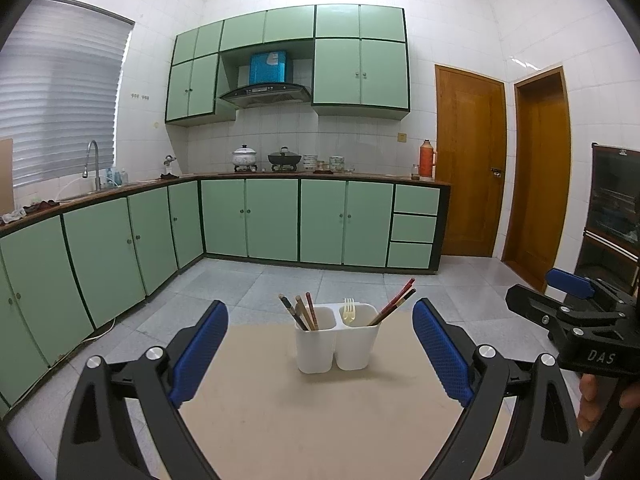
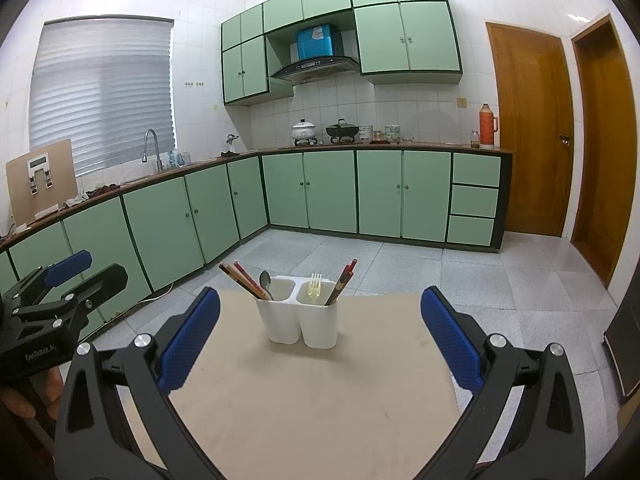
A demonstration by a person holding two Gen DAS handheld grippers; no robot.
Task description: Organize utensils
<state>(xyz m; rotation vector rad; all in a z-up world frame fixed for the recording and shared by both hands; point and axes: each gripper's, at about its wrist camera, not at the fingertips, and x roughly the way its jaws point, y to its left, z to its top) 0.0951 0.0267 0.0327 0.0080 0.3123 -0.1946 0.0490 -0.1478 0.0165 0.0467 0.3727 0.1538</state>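
White plastic two-compartment utensil holder (image 1: 337,338) stands upright near far edge of beige tabletop (image 1: 320,420). Left cup: chopsticks (image 2: 245,280), metal spoon (image 2: 265,281). Right cup: pale yellow plastic fork (image 2: 315,285), reddish chopsticks (image 2: 343,280). Left gripper (image 1: 320,354) jaws wide apart, empty. Right gripper (image 2: 320,340) same, both short of holder.

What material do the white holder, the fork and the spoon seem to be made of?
Holder: likely plastic, matte white, with thin moulded walls and rounded corners. Fork: likely plastic, pale yellow and slightly translucent. Spoon: probably metal, grey with a shiny reflective bowl.
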